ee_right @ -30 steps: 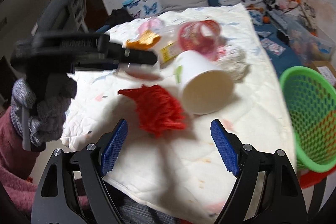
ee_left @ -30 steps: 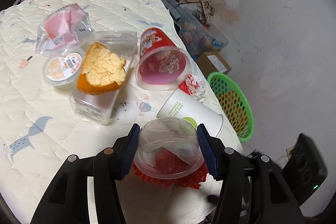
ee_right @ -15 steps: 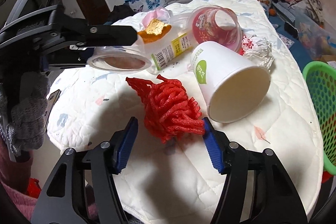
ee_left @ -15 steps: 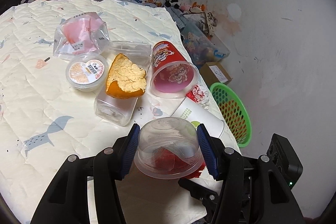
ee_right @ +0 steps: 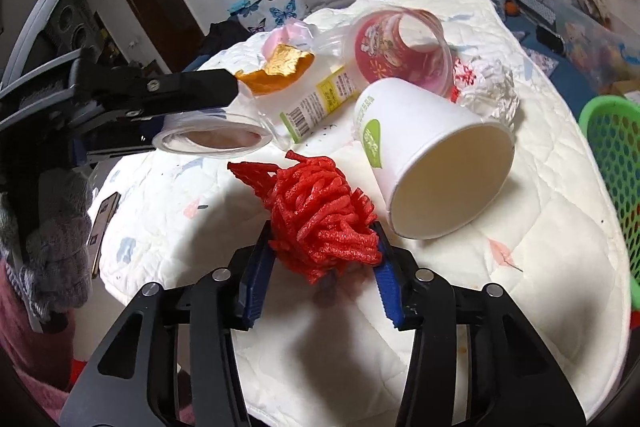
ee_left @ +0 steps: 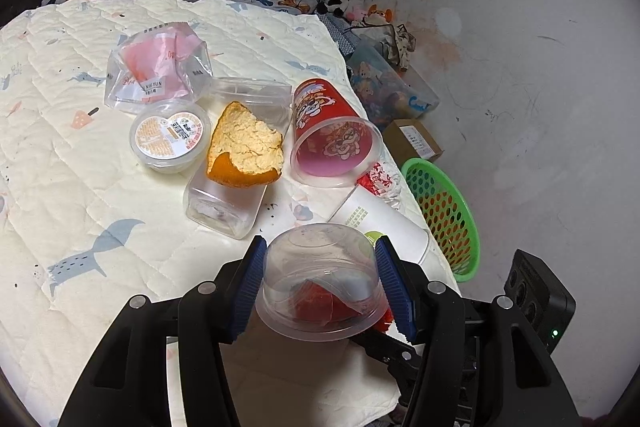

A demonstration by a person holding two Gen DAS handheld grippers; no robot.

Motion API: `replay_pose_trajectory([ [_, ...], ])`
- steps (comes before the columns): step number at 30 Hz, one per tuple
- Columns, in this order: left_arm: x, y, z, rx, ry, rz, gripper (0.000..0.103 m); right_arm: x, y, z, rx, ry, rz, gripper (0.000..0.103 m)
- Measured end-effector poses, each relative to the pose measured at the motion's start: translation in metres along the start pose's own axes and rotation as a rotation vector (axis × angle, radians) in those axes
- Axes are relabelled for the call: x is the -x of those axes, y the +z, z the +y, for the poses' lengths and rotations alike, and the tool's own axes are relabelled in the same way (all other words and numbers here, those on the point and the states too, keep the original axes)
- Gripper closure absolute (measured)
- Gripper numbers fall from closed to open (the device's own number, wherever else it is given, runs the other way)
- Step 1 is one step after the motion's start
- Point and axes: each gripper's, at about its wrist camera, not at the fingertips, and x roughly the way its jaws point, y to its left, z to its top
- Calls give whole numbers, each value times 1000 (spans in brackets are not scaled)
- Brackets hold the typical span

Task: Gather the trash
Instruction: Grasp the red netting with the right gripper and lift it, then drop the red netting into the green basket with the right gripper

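White quilted bedding [ee_right: 520, 307] is carrying the litter, with a green basket [ee_right: 612, 155] waiting at the right edge. At lower centre the right gripper [ee_right: 320, 267] is clamping the red foam net [ee_right: 320, 219] — its jaws have just been closing on it — seemingly for binning. The left gripper [ee_left: 320, 287] is gripping a clear plastic cup [ee_left: 320, 291], mouth down; a pink wrapper [ee_left: 158, 67] at upper left reads "YUN".

Each gripper, left [ee_left: 320, 291] and right [ee_right: 323, 269], is formed of black plastic arms fitted with silver screws and ribbed blue pads [ee_left: 249, 291]. At nine o'clock in the right wrist view, a grey knitted glove [ee_right: 52, 247] is worn above a dark pink sleeve [ee_right: 24, 339].
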Motion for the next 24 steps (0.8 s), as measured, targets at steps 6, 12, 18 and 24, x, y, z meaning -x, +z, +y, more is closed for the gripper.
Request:
replay_pose_trajectory([
  [6, 4, 5, -9, -20, -5, -12, 49, 20, 0, 6, 21, 9, -32, 58],
  [12, 0, 12, -24, -56, -23, -10, 49, 50, -1, 0, 16, -8, -80, 58],
  [18, -15, 18, -50, -99, -50, 8, 49, 83, -1, -19, -6, -61, -130, 58],
  [24, -31, 24, -78, -146, -71, 31, 49, 110, -6, -50, -56, -146, -168, 58],
])
